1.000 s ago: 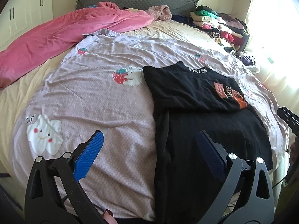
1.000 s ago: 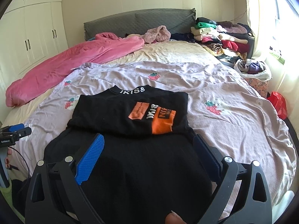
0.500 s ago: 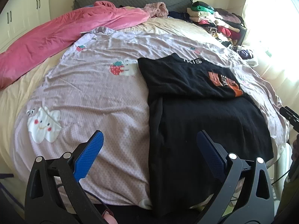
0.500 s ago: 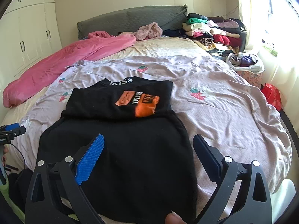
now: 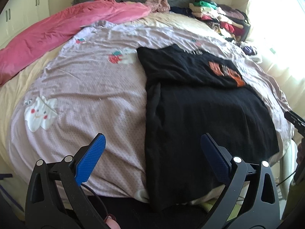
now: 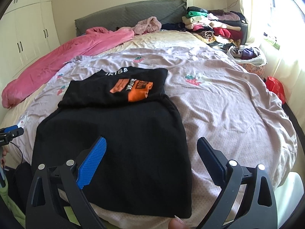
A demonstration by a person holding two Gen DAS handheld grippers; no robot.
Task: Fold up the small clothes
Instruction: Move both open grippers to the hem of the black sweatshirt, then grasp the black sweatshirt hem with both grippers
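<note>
Both tools pulled back from the black shirt [image 6: 114,133] toward the bed's foot.
Left tool [image 5: 152,160] and right tool [image 6: 150,160] are held spread, empty; lower half is left unfolded.

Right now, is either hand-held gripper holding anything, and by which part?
Nothing is held. The left hand-held gripper and right hand-held gripper are both open above the black knit garment.

My fingers [image 6: 91,162] wear blue pads of knobbly, matt plastic on smooth black plastic arms with shiny metal pins, above a black garment [image 6: 118,133] of soft matt knit and a creased lilac cotton sheet [image 6: 228,105].
</note>
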